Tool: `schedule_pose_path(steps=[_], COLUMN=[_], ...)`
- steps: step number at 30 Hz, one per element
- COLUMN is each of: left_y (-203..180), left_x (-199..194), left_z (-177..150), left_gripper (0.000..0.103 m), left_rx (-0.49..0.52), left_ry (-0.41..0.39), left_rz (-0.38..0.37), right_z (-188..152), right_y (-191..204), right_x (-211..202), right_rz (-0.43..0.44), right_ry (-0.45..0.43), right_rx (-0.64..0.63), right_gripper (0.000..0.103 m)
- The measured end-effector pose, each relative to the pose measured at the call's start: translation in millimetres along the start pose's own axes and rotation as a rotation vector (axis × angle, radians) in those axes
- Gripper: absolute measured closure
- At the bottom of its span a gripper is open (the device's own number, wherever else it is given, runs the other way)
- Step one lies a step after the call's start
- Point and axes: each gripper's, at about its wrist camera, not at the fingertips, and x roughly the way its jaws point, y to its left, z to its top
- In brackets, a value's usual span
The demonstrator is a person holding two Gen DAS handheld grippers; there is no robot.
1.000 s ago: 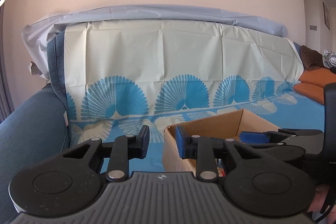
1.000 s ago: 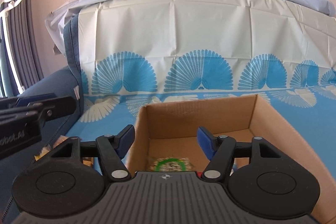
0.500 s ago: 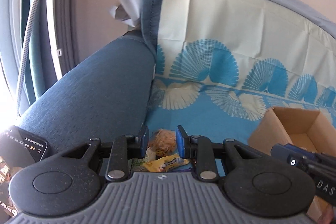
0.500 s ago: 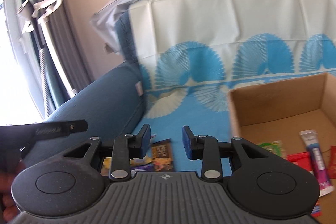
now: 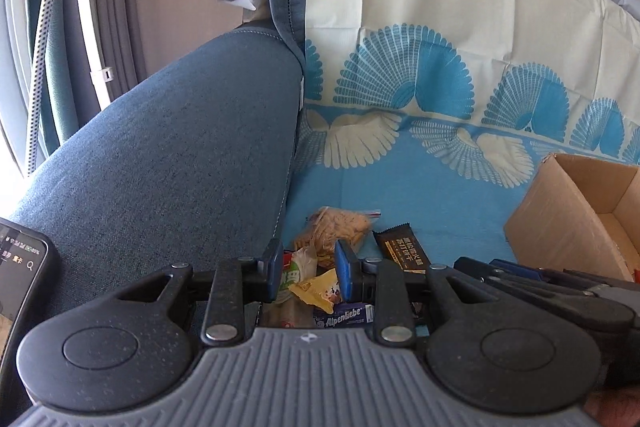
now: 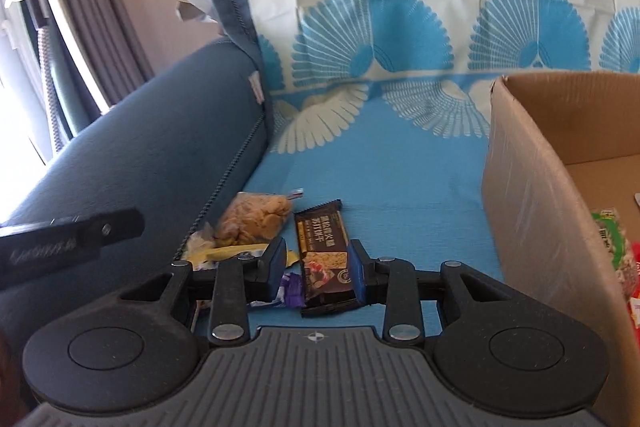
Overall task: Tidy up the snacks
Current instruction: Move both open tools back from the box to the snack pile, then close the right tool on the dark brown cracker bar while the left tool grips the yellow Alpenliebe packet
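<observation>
A small heap of snacks lies on the blue patterned sofa cover (image 6: 400, 171), tucked against the dark blue armrest (image 5: 168, 155): a clear bag of biscuits (image 6: 256, 217), a dark brown bar wrapper (image 6: 324, 259), a yellow packet (image 5: 316, 289), a green-and-white packet (image 5: 294, 273) and a blue Alpenliebe pack (image 5: 346, 313).

The right hand-held gripper (image 6: 317, 269) hangs just over the near end of the brown bar, its blue pads spread apart, one on either side of the wrapper; whether they touch it is hard to tell. A purple wrapper (image 6: 291, 289) peeks out beside its left pad.

The left hand-held gripper (image 5: 307, 273) hovers over the yellow and green packets, fingers parted and gripping nothing, with the biscuit bag just beyond.

To the right stands an open cardboard box (image 6: 532, 179), with a green packet (image 6: 614, 239) inside. A phone (image 5: 18, 267) lies on the armrest.
</observation>
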Motion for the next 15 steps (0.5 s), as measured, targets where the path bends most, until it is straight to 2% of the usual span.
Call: schedule_pose_path(steps=[4,6,10,15], left_y=[-1,-3,-7,-6], left_x=[8,11,19,28], left_z=[0,-1,0,0], left_gripper=[0.072,0.071,0.07,0.065], left_rx=[-0.01,-0.011,-0.004,-0.003], left_ry=[0.01,0.016,0.028,0.031], left_rz=[-0.008,-0.011,-0.017,-0.019], right_z=[0,-1,-3,-7], right_y=[-4,-4,-1,0], right_x=[26,37,56,81], right_rz=[-0.032,-0.041,-0.044,-0.03], right_ry=[0.041,0.062,0.092,0.15], right_rx=[0.02,0.024,0.014,-0.011], right_gripper=[0.059,0.058,0.051,0.045])
